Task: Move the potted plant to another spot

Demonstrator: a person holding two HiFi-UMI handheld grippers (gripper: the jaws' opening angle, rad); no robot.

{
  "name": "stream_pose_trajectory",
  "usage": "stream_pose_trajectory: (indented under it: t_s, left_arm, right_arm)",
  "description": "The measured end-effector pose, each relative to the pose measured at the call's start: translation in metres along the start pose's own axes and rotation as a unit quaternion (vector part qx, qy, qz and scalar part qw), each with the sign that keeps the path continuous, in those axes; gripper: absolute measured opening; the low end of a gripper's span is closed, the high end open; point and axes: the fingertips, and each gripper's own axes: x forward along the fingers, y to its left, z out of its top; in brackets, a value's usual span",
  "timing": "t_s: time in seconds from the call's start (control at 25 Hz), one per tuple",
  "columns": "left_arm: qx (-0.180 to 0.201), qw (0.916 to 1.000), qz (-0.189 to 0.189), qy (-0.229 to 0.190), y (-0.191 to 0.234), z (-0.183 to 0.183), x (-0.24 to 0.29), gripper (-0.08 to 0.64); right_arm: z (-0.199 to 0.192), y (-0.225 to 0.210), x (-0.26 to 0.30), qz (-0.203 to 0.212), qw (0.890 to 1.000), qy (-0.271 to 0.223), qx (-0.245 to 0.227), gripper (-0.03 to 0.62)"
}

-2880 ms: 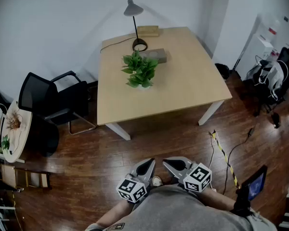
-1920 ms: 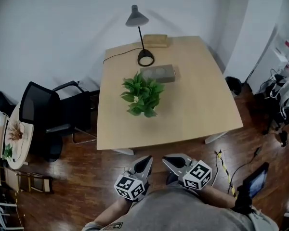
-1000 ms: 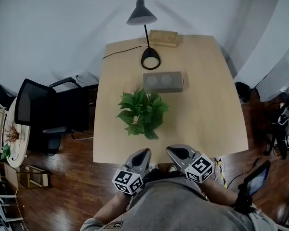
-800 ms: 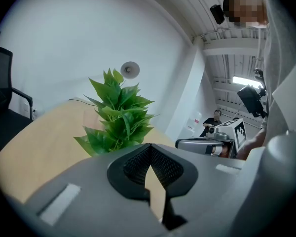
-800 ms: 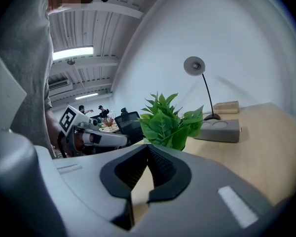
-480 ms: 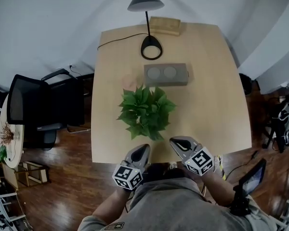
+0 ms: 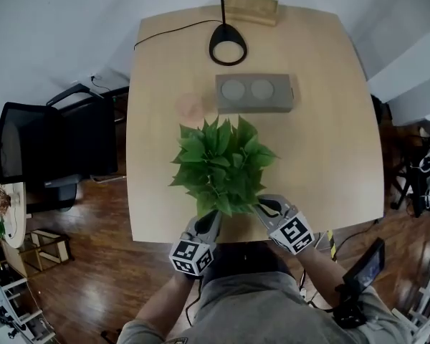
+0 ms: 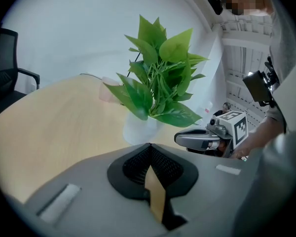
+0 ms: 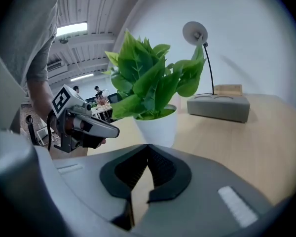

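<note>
The potted plant (image 7: 222,165), leafy green in a white pot (image 9: 157,127), stands on the light wooden table (image 7: 322,142) near its front edge. My left gripper (image 7: 206,224) is at the plant's near left, its tip under the leaves, a short way from the pot (image 8: 138,130). Just right of the plant is my right gripper (image 7: 266,208). Both point at the pot from the table's edge without touching it. In each gripper view the jaws meet at the tip, shut on nothing. Each gripper shows in the other's view: right gripper (image 8: 207,139), left gripper (image 9: 86,125).
Behind the plant lie a grey box (image 7: 254,93) and a pinkish round patch (image 7: 192,106). A black lamp base (image 7: 228,45) and a wooden box (image 7: 251,9) sit at the far edge. A black chair (image 7: 36,156) stands left of the table on dark wooden floor.
The person has come up to the table. Both grippers have moved forward and down to its front edge, either side of the plant. The plant has stayed where it was.
</note>
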Motion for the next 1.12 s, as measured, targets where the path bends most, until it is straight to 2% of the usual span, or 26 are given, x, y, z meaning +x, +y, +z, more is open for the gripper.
stream_pose_trajectory:
  t_s: [0.16, 0.2, 0.4, 0.64, 0.76, 1.12]
  left_arm:
    - [0.004, 1.0000, 0.001, 0.007, 0.007, -0.004, 0.004, -0.006]
    - [0.005, 1.0000, 0.002, 0.008, 0.010, -0.004, 0.005, -0.006]
    - [0.008, 0.9999, 0.001, 0.015, 0.019, -0.003, 0.007, -0.006]
    - [0.010, 0.9997, -0.005, 0.022, 0.025, 0.000, 0.006, -0.006]
    - [0.014, 0.9996, -0.009, 0.024, 0.027, 0.002, 0.005, -0.006]
    - [0.024, 0.9991, -0.014, 0.032, 0.027, -0.001, 0.004, -0.006]
  right_arm:
    - [0.000, -0.002, 0.012, 0.002, 1.000, -0.001, -0.022, 0.032]
    - [0.002, -0.003, 0.017, 0.005, 1.000, 0.001, -0.030, 0.100]
    - [0.009, -0.003, 0.038, 0.012, 0.996, 0.010, -0.084, 0.309]
    - [0.021, -0.013, 0.065, -0.003, 0.993, 0.010, -0.120, 0.459]
    - [0.025, -0.016, 0.079, -0.007, 0.993, 0.000, -0.119, 0.488]
    - [0.027, -0.022, 0.089, -0.017, 0.990, -0.025, -0.137, 0.488]
